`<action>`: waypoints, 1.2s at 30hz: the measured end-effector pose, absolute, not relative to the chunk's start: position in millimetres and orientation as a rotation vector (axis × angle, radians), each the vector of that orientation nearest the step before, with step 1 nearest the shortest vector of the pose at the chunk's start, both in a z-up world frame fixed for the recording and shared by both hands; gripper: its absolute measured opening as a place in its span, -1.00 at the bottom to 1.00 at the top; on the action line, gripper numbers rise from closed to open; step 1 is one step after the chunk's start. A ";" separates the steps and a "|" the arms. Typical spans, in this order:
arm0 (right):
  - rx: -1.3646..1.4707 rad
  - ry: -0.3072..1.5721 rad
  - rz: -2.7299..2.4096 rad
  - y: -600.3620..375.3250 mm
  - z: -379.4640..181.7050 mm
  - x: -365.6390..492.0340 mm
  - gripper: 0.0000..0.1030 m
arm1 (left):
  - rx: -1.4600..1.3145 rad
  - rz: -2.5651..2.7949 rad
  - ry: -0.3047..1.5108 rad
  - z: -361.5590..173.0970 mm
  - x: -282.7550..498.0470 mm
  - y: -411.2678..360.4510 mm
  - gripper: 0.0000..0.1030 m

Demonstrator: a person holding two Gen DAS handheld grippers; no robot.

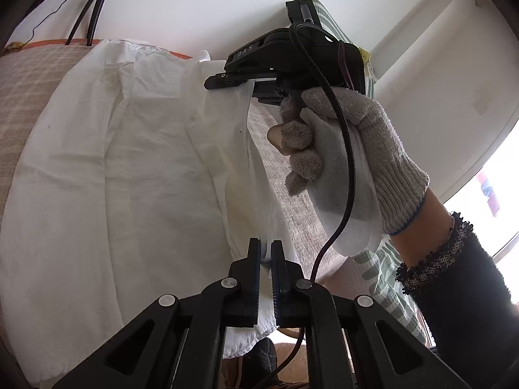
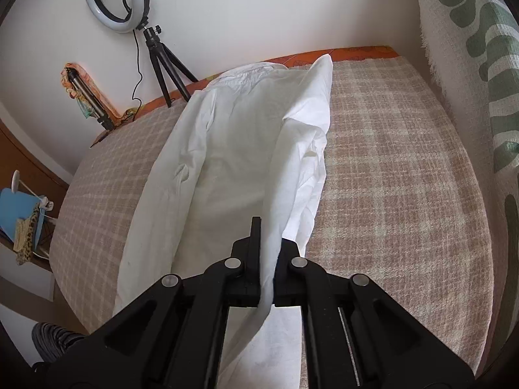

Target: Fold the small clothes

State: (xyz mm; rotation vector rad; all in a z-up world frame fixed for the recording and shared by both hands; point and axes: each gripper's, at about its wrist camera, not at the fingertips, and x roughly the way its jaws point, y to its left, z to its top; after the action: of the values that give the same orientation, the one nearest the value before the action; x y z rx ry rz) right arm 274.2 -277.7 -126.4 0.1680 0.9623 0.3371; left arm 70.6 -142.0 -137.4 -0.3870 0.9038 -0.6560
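Note:
A white shirt [image 2: 240,149] lies lengthwise on a beige checked bed cover [image 2: 389,168], its right side folded over toward the middle. My right gripper [image 2: 268,243] is shut on the shirt's near edge; cloth covers its right finger. In the left wrist view the same shirt [image 1: 107,175] spreads to the left, and my left gripper [image 1: 265,253] is shut on a thin fold of its edge. Further off, the right gripper [image 1: 227,81], held by a gloved hand [image 1: 343,149], pinches the shirt's lifted edge.
A ring light on a small tripod [image 2: 155,32] stands at the bed's far edge by the white wall. A green-patterned throw [image 2: 480,52] hangs on the right. A shelf with a blue item [image 2: 19,214] is at the left. A dark sleeve [image 1: 460,291] reaches in.

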 end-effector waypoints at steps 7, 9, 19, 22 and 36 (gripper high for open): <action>0.088 1.038 0.379 -218.1 -154.6 290.3 -0.92 | -0.419 -0.592 0.921 -145.7 63.0 -109.2 -0.95; 0.095 1.085 0.401 -210.6 -166.5 296.3 -0.80 | -0.419 -0.586 0.930 -148.5 61.3 -104.3 -0.94; 0.308 0.977 0.495 -267.3 -116.5 246.0 -0.25 | -0.408 -0.609 0.948 -148.9 55.6 -89.7 -0.90; 0.331 0.966 0.426 -295.6 -112.0 212.4 -0.25 | -0.388 -0.613 0.937 -143.1 48.6 -86.7 -0.72; 0.367 1.184 0.392 -330.6 -192.6 98.2 0.05 | -0.221 -0.520 0.909 -132.9 41.7 -35.5 -0.44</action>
State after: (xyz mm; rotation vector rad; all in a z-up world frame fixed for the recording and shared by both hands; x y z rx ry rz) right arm 98.2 -330.6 -192.6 0.3667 1.1844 0.3916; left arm 41.7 -35.5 -132.9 -0.2205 0.9088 -0.5201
